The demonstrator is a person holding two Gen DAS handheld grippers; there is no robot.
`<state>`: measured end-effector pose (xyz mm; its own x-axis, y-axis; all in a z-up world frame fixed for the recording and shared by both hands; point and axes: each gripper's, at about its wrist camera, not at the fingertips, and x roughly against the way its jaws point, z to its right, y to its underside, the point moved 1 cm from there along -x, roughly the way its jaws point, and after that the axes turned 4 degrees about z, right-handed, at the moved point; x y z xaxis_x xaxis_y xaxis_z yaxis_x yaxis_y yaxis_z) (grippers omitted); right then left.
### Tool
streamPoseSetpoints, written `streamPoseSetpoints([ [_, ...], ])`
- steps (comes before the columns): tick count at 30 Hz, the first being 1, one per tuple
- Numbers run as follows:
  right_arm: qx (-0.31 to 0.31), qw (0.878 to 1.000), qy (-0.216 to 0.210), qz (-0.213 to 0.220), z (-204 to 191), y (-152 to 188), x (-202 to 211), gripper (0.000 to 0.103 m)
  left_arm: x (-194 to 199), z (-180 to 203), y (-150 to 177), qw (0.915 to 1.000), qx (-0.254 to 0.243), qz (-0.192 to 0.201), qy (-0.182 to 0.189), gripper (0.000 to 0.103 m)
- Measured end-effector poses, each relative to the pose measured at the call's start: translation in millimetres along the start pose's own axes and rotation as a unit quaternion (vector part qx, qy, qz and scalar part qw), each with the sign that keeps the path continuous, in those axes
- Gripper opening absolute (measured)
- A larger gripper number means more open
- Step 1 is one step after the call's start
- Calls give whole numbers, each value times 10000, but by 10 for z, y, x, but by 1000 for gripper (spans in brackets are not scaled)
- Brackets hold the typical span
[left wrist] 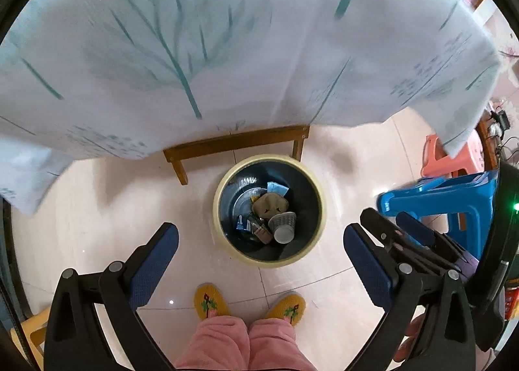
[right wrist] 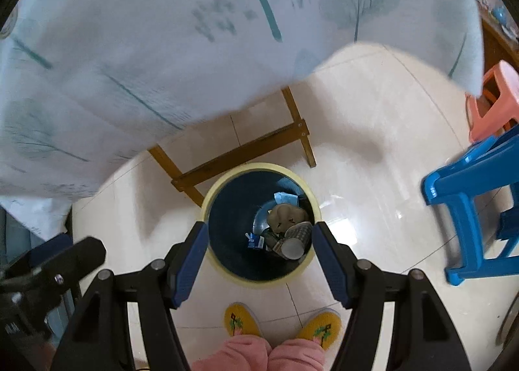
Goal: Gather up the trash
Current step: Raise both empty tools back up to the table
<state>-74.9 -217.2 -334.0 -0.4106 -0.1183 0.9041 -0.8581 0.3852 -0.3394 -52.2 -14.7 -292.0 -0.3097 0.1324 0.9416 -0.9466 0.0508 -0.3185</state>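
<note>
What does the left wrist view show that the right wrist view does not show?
Only the left wrist view shows the right hand-held gripper, open and empty, beside the blue stool, and a green light at the right edge.

Only the right wrist view shows the left hand-held gripper from the side, at the left edge; its opening cannot be judged there.

Both show the trash bin holding a cup, the tablecloth, the yellow slippers and the orange stool.

Trash bin [left wrist: 223, 234] on tiled floor [left wrist: 350, 157]
</note>
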Motion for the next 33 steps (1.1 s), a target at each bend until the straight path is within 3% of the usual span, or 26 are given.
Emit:
streamPoseSetpoints([
  [11, 287, 9992, -58, 277, -258, -327, 1311, 67, 1324, 154, -447, 9977, 138, 662, 106, 101],
  [20, 390, 9953, -269, 840, -352, -577, 2280, 67, 2241, 318, -629, 9921, 144, 1221, 247, 101],
  [26, 521, 9911, -494, 1124, -460, -735, 2641, 67, 2574, 354, -738, 9887, 125, 1480, 212, 101],
  [33, 840, 9853, -767, 1277, -651, -941, 2790, 67, 2841, 350, -930, 9817, 155, 1898, 25, 101],
])
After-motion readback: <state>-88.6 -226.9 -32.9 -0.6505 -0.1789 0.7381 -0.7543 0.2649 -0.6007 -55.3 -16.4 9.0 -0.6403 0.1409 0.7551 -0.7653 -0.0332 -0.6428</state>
